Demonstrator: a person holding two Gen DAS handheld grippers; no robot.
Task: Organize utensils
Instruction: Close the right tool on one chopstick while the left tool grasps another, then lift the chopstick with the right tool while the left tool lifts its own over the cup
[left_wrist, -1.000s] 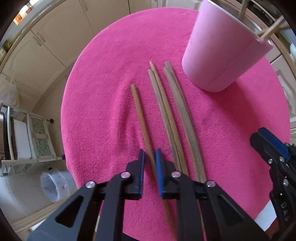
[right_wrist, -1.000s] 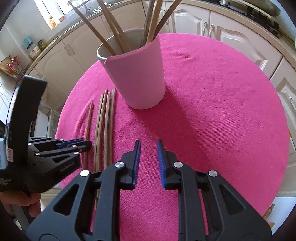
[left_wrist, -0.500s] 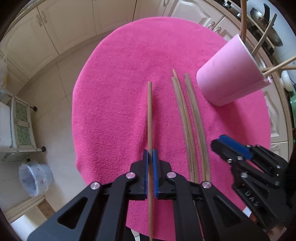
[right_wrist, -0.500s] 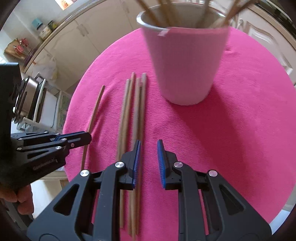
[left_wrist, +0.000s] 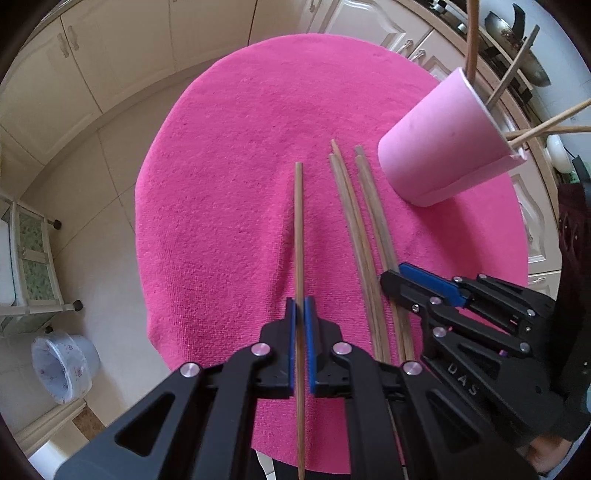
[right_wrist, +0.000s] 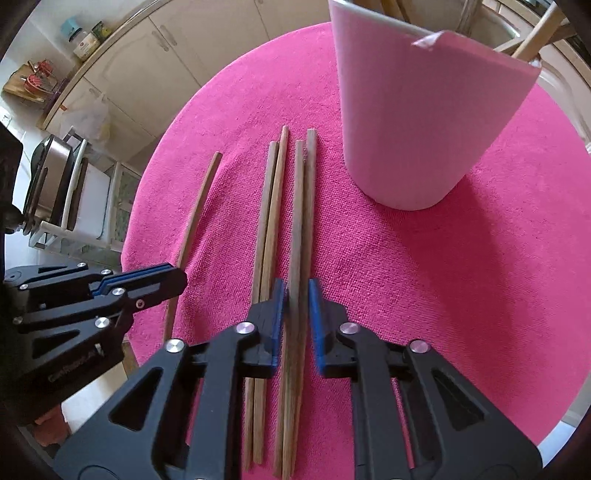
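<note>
Your left gripper (left_wrist: 300, 312) clamps a single chopstick (left_wrist: 298, 236) above the pink cloth (left_wrist: 229, 155). Your right gripper (right_wrist: 297, 295) has just been narrowing around a pair (right_wrist: 302, 206), pads apparently not yet pressing. Four chopsticks lie beside the half-filled cup (right_wrist: 417, 122).

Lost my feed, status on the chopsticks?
Left tongs shut on one chopstick. Right tongs closing round a pair, not clamped. Cup clear.

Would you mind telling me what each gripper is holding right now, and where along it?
The left gripper pinches a single chopstick near its lower third. The right gripper straddles a chopstick pair, not yet clamped.
</note>
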